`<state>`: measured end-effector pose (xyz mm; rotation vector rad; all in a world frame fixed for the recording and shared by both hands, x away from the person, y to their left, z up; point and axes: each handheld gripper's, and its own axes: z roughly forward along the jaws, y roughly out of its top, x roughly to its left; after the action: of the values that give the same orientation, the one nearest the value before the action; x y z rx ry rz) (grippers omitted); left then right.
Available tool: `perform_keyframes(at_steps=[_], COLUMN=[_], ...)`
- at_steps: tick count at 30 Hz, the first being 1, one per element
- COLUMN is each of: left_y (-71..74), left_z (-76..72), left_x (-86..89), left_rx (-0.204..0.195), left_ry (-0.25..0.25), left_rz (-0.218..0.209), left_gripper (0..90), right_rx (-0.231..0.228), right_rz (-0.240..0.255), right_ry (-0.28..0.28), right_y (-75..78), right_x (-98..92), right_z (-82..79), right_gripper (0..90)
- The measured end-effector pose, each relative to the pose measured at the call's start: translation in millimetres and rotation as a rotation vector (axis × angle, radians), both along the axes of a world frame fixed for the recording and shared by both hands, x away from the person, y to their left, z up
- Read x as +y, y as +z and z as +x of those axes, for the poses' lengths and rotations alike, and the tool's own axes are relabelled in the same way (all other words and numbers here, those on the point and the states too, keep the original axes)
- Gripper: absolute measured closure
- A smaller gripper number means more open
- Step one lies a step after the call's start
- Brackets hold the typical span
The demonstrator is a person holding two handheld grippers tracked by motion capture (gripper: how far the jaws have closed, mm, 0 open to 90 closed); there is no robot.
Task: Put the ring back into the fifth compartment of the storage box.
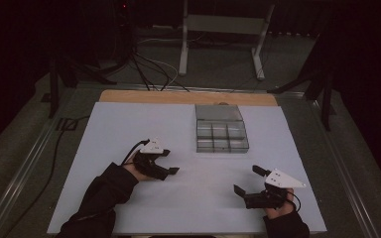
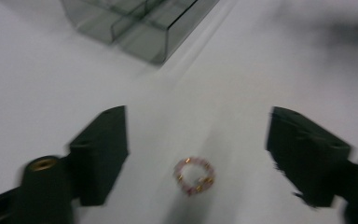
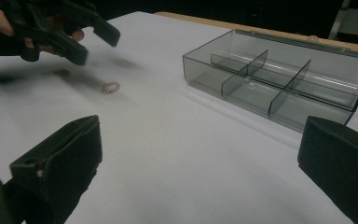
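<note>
Step in hand — pickup approach. The left gripper (image 2: pixel 196 158) straddles the small pink-and-gold beaded ring (image 2: pixel 194 176) lying flat on the white table sheet (image 1: pixel 129 129), jaws apart, nothing gripped. Next: lower, pinch the ring — probably for the clear grey compartment box (image 1: pixel 222 129). The right gripper (image 1: pixel 246 181) waits open, empty.

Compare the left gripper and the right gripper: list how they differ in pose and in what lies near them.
The left gripper hangs over a small beaded ring, which lies on the white table between its open jaws, untouched; the right gripper has nothing between its open jaws. The left gripper is nearer the clear compartment box; the right gripper sits closer to the table's near edge. Both are black and hand-held.
</note>
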<state>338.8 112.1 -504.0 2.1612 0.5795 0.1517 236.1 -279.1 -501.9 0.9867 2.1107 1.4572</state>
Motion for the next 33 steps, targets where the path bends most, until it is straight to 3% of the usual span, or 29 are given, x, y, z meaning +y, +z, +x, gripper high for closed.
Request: perform_keyframes(at_steps=[2,3,11,16,18,19,24,33], left_y=[-3.1,-5.0,-9.6,-13.2,-14.9,-16.4,-16.8,-20.4], left_z=[0.5,0.9,2.4,4.9,5.0,6.0,8.7,7.3], left_x=[-0.7,-1.7,-3.6,-5.5,-7.4,-8.8,-7.2,-16.5], left_rx=[0.008,0.007,0.006,0.027,0.025,0.023,0.025,0.027], left_ry=[-0.007,0.01,0.023,0.028,0.018,0.022,0.021,-0.032], left_rz=[0.019,0.045,0.077,0.093,0.104,0.129,0.13,0.199], left_gripper=[26.1,31.4,42.8,50.8,53.4,55.4,61.1,67.7], right_rx=[-0.002,0.0,0.0,0.003,0.001,0.002,-0.007,0.0], right_rz=[-0.001,-0.001,-0.002,-0.003,-0.005,-0.005,-0.002,-0.012], right_ry=[0.004,0.001,0.004,0.003,0.006,0.006,0.0,-0.003], right_y=[0.1,-0.1,-0.1,-0.5,-0.5,-0.4,0.8,-0.2], right_x=[0.1,-0.1,0.1,0.3,0.6,0.5,-0.4,-0.4], right_z=[-0.1,0.1,-0.2,0.0,-0.1,0.0,-0.9,-0.4], right_gripper=[0.0,0.0,0.0,0.0,0.0,0.0,0.0,0.0])
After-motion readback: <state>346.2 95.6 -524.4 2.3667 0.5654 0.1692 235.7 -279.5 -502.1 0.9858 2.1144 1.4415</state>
